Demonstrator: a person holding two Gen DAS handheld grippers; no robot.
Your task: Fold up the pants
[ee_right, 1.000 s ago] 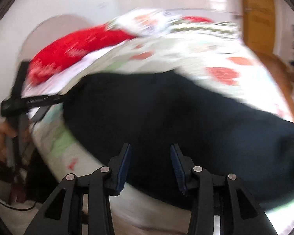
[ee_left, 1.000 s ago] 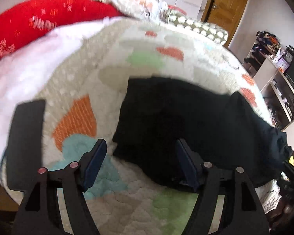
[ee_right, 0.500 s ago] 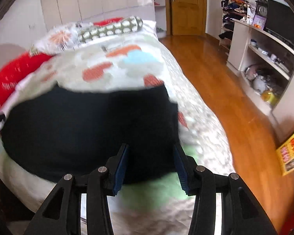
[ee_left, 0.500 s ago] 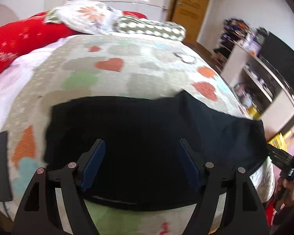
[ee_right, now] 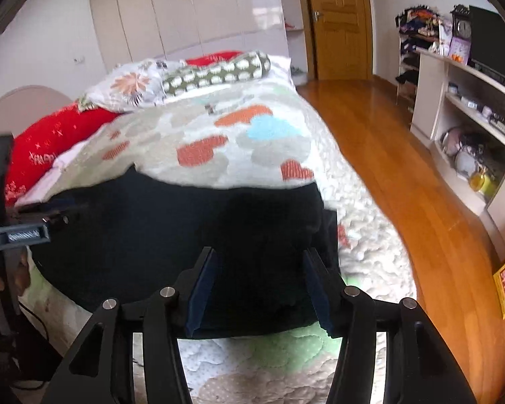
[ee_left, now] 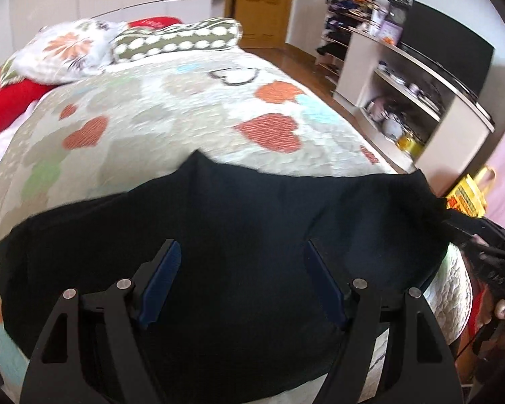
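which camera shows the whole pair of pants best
The left wrist view: the dark pants spread across the bedspread with both ends visible. The right wrist view shows the pants closer, with the right end clear but the left end behind the other tool.

The pants (ee_left: 239, 235) are a black, plain, matte garment, laid flat across the near end of the bed (ee_left: 192, 111), spanning most of its width. The fabric lies in a broad, roughly rectangular slab. The far edge is uneven: one raised point projects toward the pillows. In the right wrist view, the right-hand end of the pants (ee_right: 171, 235) shows a second layer protruding beneath the top layer. The near edge lies close to the bed's foot edge.
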